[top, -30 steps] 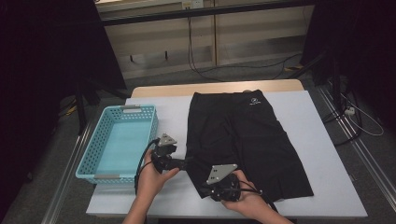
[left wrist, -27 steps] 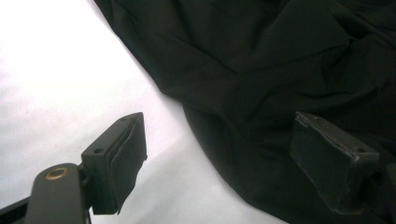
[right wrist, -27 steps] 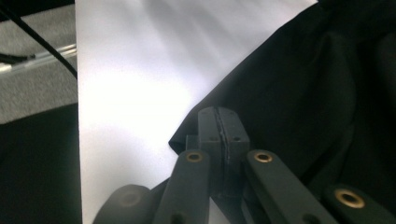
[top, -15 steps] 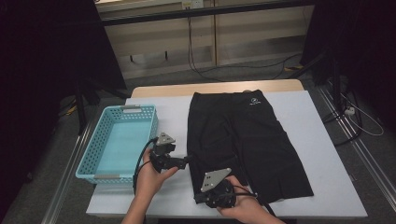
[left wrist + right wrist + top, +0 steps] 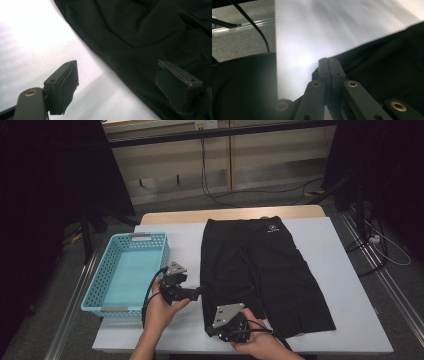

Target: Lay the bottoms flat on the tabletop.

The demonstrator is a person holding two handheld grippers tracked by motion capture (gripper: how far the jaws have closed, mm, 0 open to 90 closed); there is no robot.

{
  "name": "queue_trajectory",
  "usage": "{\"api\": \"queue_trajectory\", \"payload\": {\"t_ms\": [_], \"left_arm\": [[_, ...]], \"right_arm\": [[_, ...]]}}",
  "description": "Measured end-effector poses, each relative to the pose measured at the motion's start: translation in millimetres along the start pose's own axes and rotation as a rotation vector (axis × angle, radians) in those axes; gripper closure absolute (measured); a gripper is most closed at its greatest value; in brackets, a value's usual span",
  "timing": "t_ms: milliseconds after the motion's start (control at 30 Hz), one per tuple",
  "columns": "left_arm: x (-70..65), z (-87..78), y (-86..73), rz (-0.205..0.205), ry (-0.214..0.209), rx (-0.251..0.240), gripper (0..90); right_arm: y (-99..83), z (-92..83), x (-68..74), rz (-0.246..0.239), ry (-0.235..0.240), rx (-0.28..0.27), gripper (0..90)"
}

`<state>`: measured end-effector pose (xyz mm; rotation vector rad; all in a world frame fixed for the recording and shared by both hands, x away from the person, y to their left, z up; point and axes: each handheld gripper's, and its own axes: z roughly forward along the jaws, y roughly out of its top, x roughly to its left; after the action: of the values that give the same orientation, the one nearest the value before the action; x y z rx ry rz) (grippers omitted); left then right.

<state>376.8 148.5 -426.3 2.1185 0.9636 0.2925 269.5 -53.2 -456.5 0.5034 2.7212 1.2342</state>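
The desk [image 5: 350, 285], pale and broad, carries a pair of black shorts [image 5: 265, 270] spread flat across its middle, waistband at the far edge and leg hems toward the person; a light blue basket [image 5: 92, 292] sits well apart from the garment along the desk's left side, with nothing in it. The step in hand looks like the first fold of the shorts from the near-left hem. The right gripper [image 5: 329, 65] is at that near corner with its fingers pressed fully together; in the right gripper view the cloth edge meets them, though the blur there makes it hard to be sure that fabric is truly pinched and not just lying alongside. The left gripper [image 5: 125, 75] hovers at the shorts' left edge, its fingers [image 5: 62, 82] standing wide apart with nothing between them, one over bare desk and the other over cloth. To do this well, the left fingers should come down astride the hem and close on a single layer before either hand lifts, and both should then rise together so the fabric carries over evenly without dragging the rest askew
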Motion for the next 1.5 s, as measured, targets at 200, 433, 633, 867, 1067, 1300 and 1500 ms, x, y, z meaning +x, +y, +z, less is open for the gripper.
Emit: {"api": "queue_trajectory", "payload": {"t_ms": [200,433,633,867,1067,1300,1500], "left_arm": [[0.4,-0.1,-1.2,-0.009,0.0,0.003,19.3],[-2.7,4.0,-2.6,-0.007,-0.013,0.026,19.8],[-4.1,8.3,-4.1,-0.01,-0.014,0.038,22.3],[-5.1,12.6,-6.2,-0.01,-0.012,0.06,23.2],[-5.7,13.8,-6.6,-0.016,-0.021,0.069,24.4],[-8.3,16.7,-8.1,-0.015,-0.031,0.087,26.5],[-6.8,19.9,-10.0,-0.016,-0.026,0.098,28.1]], "right_arm": [[4.8,0.4,7.8,0.03,0.089,-0.053,78.2],[-4.3,-23.1,-11.2,0.071,-0.045,-0.051,59.8],[-21.8,-31.8,-28.3,0.092,-0.102,0.03,59.6],[-23.3,-29.2,-26.4,0.092,-0.064,0.028,89.4],[-18.2,-27.7,-18.6,0.107,-0.003,0.01,78.5],[-22.4,-51.3,-35.4,0.188,-0.169,-0.016,58.9],[-38.7,-72.2,-63.3,0.257,-0.367,0.032,59.2]]}}
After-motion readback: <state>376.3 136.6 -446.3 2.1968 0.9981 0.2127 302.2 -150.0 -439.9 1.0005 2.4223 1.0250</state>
